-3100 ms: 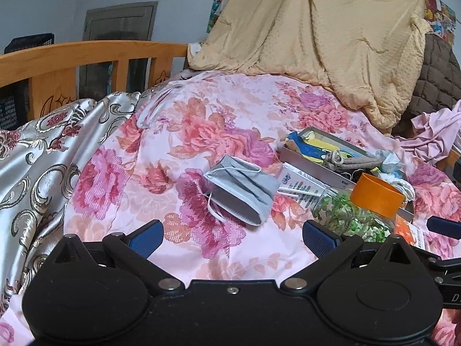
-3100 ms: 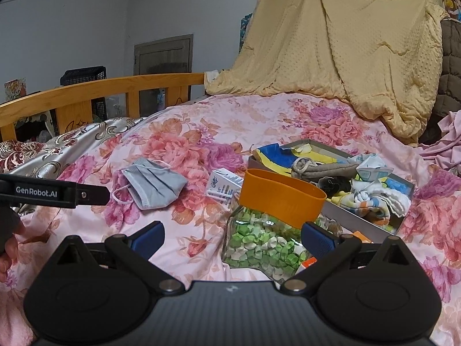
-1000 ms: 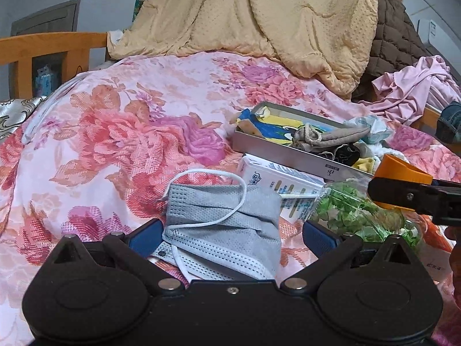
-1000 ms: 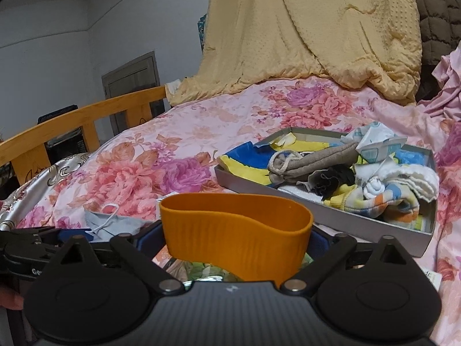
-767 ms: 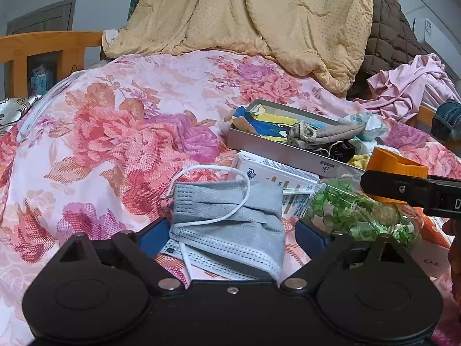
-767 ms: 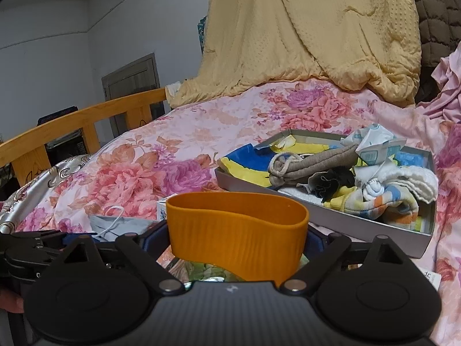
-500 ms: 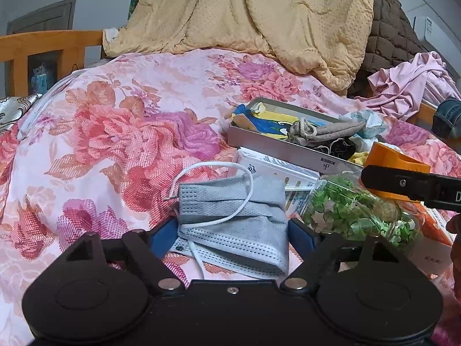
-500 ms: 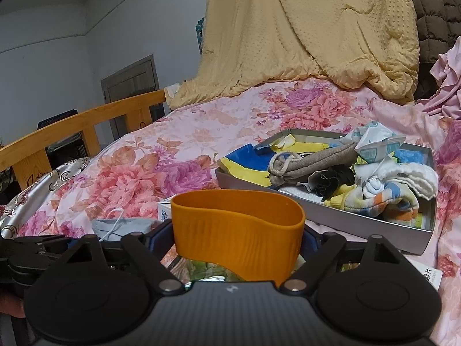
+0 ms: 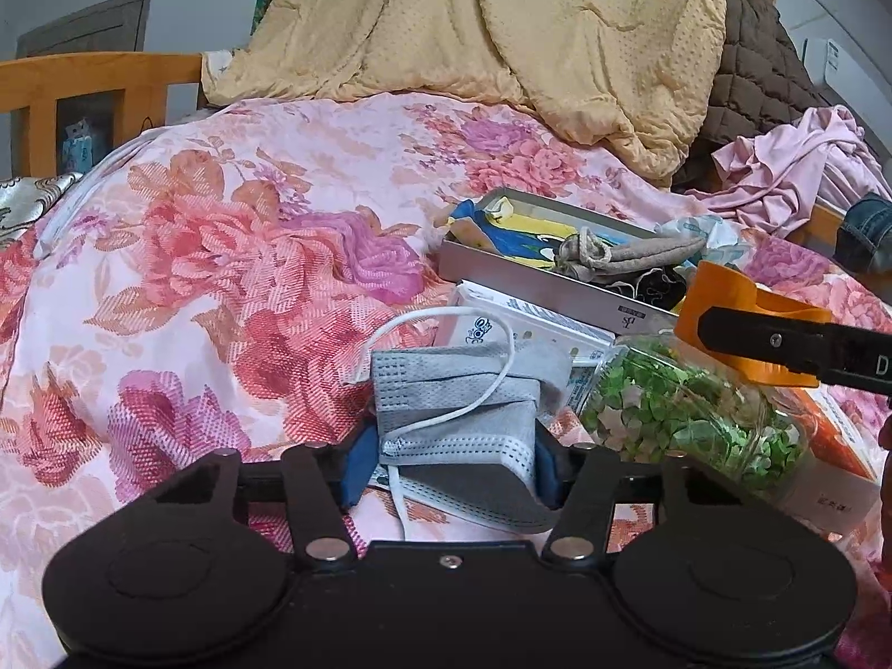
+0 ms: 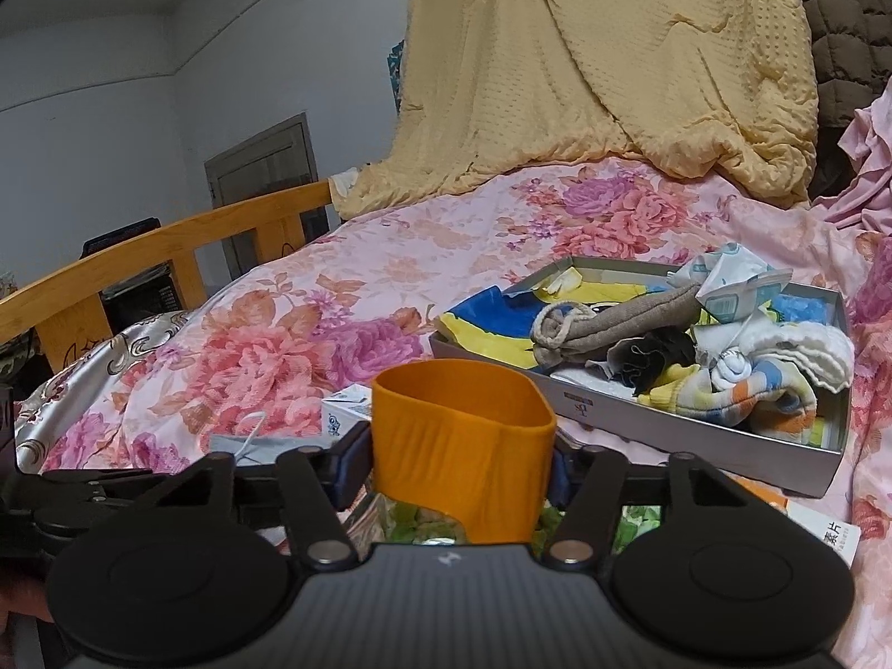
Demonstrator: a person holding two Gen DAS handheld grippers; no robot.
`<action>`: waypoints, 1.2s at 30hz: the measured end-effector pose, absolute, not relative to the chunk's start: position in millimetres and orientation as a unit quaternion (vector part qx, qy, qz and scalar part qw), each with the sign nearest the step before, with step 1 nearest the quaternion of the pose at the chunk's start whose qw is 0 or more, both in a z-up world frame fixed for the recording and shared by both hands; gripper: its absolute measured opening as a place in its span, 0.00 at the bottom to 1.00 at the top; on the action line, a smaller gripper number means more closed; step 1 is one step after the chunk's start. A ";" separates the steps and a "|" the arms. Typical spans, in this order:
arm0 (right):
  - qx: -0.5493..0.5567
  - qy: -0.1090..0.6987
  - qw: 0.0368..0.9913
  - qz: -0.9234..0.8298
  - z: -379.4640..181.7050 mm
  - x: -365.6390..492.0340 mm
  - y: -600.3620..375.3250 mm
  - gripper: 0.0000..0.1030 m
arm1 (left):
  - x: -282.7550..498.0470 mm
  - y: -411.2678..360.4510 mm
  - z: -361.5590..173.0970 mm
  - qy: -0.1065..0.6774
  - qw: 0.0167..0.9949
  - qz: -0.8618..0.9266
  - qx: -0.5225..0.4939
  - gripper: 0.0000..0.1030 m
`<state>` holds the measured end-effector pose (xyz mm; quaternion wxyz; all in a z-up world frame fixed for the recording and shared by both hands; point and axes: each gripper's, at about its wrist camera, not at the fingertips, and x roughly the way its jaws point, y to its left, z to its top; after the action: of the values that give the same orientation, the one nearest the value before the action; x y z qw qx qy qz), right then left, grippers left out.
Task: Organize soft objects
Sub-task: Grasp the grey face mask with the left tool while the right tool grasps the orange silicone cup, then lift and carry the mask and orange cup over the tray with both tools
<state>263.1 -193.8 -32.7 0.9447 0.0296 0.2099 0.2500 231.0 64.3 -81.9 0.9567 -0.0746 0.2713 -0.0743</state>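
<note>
Mask (image 9: 454,407), grey and pleated, sits pinched in left gripper (image 9: 449,465); right gripper (image 10: 460,471) clamps orange lid (image 10: 460,440).

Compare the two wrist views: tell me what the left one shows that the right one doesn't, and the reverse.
Only the left wrist view shows the left gripper shut on the grey pleated face mask, and the green and white bits inside the clear jar.

Only the right wrist view shows the striped socks deep in the tray and the right gripper squeezing the jar's orange lid.

Both show the grey metal tray, the floral bedspread and the yellow blanket.
</note>
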 end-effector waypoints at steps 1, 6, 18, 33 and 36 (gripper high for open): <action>0.030 0.210 0.944 0.251 -32.6 263.0 -193.7 0.58 | 230.6 64.5 -82.2 0.270 0.957 -0.076 -0.077 0.54; 0.030 0.209 0.943 0.258 -31.6 262.0 -192.6 0.47 | 228.0 60.3 -84.2 0.266 0.958 -0.084 -0.070 0.50; 0.016 0.206 0.942 0.264 -28.9 258.1 -188.4 0.35 | 224.3 56.2 -83.0 0.257 0.960 -0.086 -0.078 0.46; 0.031 0.189 0.944 0.268 -17.9 255.5 -193.5 0.33 | 211.8 53.2 -66.3 0.236 0.964 -0.075 -0.098 0.46; 0.041 0.181 0.945 0.270 -13.2 254.7 -196.4 0.33 | 208.8 52.0 -62.4 0.235 0.964 -0.072 -0.103 0.46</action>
<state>254.7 -196.4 -13.2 0.9447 0.0407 0.1814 0.2700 208.8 52.0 -62.4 0.9638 -0.1035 0.2350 -0.0718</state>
